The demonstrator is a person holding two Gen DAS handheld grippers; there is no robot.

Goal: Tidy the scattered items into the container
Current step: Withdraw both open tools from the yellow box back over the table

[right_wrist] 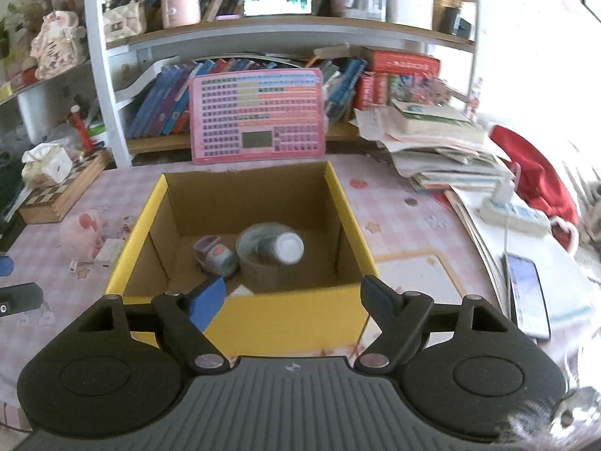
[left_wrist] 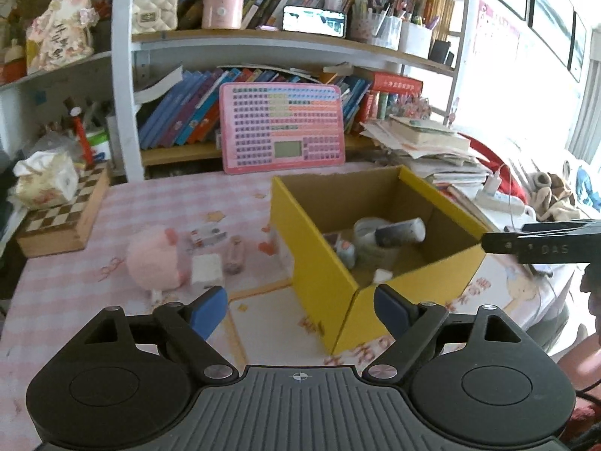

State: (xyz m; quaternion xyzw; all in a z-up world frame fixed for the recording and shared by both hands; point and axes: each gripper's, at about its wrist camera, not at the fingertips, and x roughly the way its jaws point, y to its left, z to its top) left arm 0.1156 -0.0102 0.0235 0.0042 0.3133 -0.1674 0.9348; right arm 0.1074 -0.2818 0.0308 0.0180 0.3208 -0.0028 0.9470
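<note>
Our left gripper point(left_wrist: 300, 310) and right gripper point(right_wrist: 291, 300) both hang with jaws apart and empty at the yellow cardboard box point(right_wrist: 139, 240), which already holds a bottle point(right_wrist: 285, 248) and tape roll point(right_wrist: 259, 259). We judge a drop done; next comes the pink plush point(left_wrist: 156, 261) and small packets point(left_wrist: 206, 268) left of the box, whose wall stands between.

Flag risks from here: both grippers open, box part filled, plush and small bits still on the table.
1. The small items lie packed against the pink plush; the open left gripper may nudge or catch two at once.
2. The yellow box sits right beside that cluster, so a sweep could bump its wall.
3. The bottle lies tilted on the tape roll inside; dropping the bulky plush on top may leave it perched high.
</note>
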